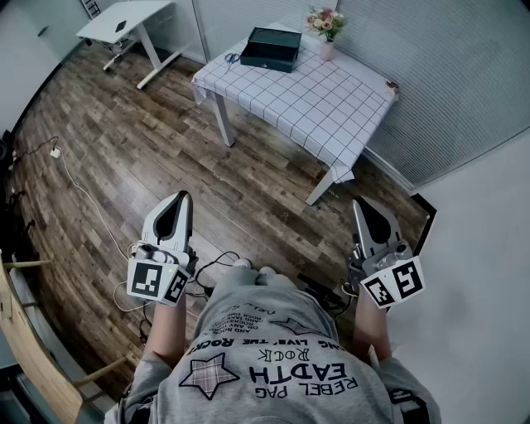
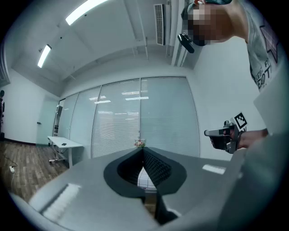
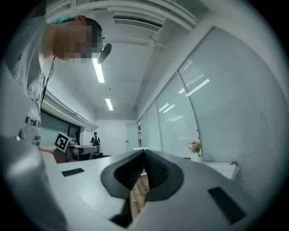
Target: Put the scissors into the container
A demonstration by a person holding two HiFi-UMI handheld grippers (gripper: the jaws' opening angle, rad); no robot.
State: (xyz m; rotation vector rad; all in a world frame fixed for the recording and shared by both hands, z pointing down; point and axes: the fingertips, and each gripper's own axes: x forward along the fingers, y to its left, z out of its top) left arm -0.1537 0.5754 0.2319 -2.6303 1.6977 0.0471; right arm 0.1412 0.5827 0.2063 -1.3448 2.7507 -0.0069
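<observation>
Head view: scissors (image 1: 232, 58) lying on the checked tabletop (image 1: 331, 108), just beside the dark container (image 1: 273, 48); left tool (image 1: 184, 199) and right tool (image 1: 358, 204) well apart from both, over the wood floor (image 1: 149, 157).
Left gripper view: jaws pressed together, nothing between.
Right gripper view: jaws likewise closed, empty.

Dark container (image 1: 271, 48), white grid-checked tablecloth (image 1: 315, 99)

light: bright ceiling strips (image 2: 83, 11) | focus: sharp | edges: fisheye-warped, dark
</observation>
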